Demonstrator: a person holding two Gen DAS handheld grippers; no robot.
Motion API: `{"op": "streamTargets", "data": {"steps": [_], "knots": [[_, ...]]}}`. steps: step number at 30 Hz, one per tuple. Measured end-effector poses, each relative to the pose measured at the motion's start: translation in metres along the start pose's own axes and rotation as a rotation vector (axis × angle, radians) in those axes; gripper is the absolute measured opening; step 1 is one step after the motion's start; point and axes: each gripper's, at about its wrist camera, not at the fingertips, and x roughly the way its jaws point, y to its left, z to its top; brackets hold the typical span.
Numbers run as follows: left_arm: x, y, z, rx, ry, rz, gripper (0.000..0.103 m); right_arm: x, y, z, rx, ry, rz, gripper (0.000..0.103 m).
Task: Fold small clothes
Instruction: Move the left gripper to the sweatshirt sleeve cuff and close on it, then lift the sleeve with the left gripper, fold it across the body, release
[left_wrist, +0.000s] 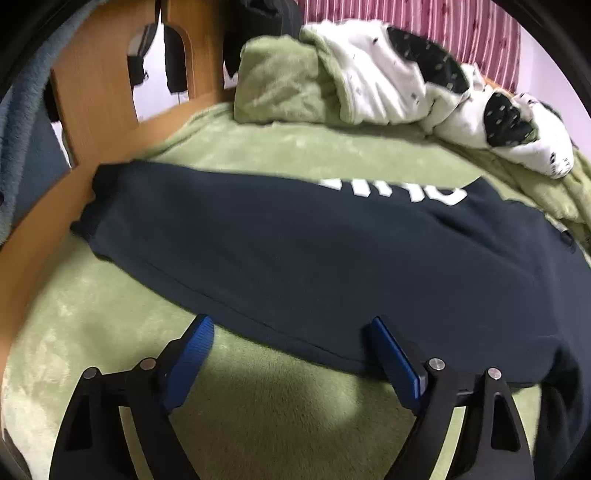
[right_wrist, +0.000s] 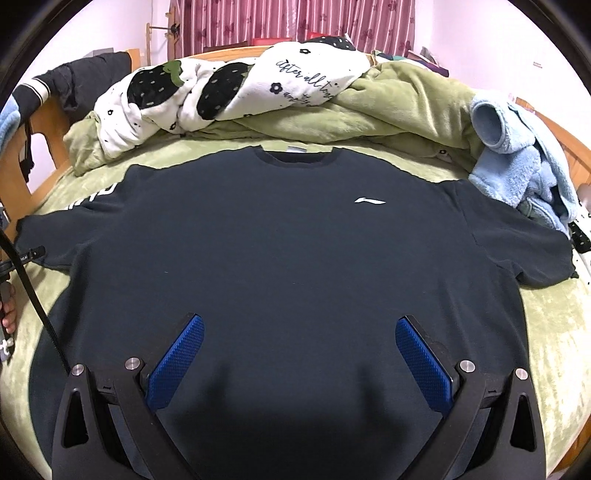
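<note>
A dark navy T-shirt (right_wrist: 288, 240) lies spread flat, front up, on a green blanket (right_wrist: 554, 332), collar at the far side, a small white logo on the chest and white letters on one sleeve. My right gripper (right_wrist: 299, 332) is open and empty over the shirt's lower middle. In the left wrist view the same shirt (left_wrist: 314, 251) lies across the frame. My left gripper (left_wrist: 291, 328) is open and empty at the shirt's near edge, its blue pads (left_wrist: 192, 354) wide apart just above the green blanket (left_wrist: 110, 332).
A bunched white quilt with black strawberry prints (right_wrist: 221, 88) and green bedding are piled at the far side. A light blue fleece garment (right_wrist: 517, 166) lies at the right beside one sleeve. A wooden bed frame (left_wrist: 103, 88) runs along the left edge. A black cable (right_wrist: 29, 284) hangs at the left.
</note>
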Motion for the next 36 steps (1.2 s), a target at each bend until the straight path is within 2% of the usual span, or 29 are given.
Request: {"op": "streamTargets", "data": {"steps": [4,7,9,12,22,26,32,36], "knots": [[0.006,0.002,0.003,-0.039,0.005,-0.02,0.076,0.0,-0.006,0.001,0.016,-0.015,-0.008,0.102],[0.008,0.0,0.007,-0.051,-0.003,-0.013,0.055,0.0,-0.009,0.001,0.029,-0.016,-0.003,0.102],[0.007,-0.004,0.009,-0.041,-0.006,-0.026,0.029,0.0,-0.008,0.0,0.029,-0.012,-0.005,0.102],[0.002,-0.011,0.013,-0.006,-0.026,-0.017,0.011,-0.004,-0.007,0.002,0.025,-0.018,-0.012,0.102],[-0.053,-0.018,0.037,-0.021,-0.097,-0.078,0.008,-0.031,-0.012,0.008,0.03,-0.07,0.0,0.102],[-0.086,-0.038,0.05,0.008,-0.14,-0.081,0.008,-0.042,-0.017,0.021,0.022,-0.09,0.015,0.102],[-0.125,-0.079,0.059,0.04,-0.185,-0.068,0.008,-0.061,-0.019,0.047,-0.036,-0.18,0.045,0.102],[-0.144,-0.115,0.058,0.07,-0.202,-0.075,0.008,-0.063,-0.029,0.047,-0.009,-0.194,0.109,0.102]]}}
